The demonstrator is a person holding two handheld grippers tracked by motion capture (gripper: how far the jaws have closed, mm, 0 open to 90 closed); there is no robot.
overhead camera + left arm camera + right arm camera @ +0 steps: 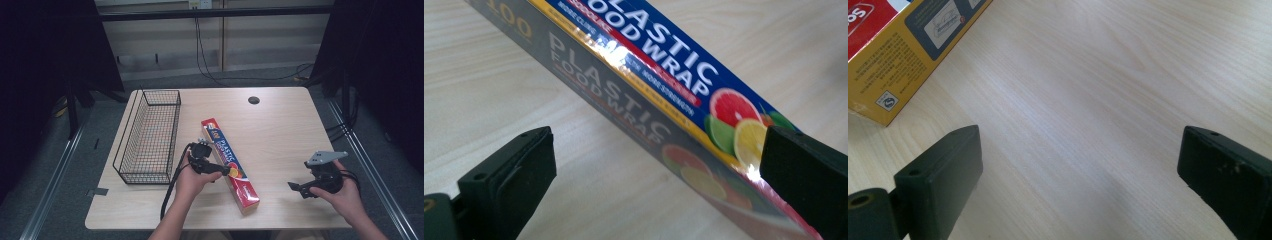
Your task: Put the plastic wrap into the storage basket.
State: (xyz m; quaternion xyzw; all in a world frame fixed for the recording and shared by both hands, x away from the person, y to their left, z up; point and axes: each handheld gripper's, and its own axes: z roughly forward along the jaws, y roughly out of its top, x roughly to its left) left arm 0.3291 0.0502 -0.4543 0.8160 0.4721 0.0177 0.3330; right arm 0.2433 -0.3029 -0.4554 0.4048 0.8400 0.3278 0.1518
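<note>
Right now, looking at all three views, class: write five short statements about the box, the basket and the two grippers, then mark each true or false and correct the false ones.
1. The plastic food wrap box lies inside the wire basket. False: it lies on the table, to the right of the basket.
2. The left gripper is open, one jaw on each side of the box. True.
3. The right gripper is shut on the box. False: it is open over bare table, the box off to its side.
4. The basket holds nothing that can be seen. True.
5. The box stands upright on its end. False: it lies flat.
</note>
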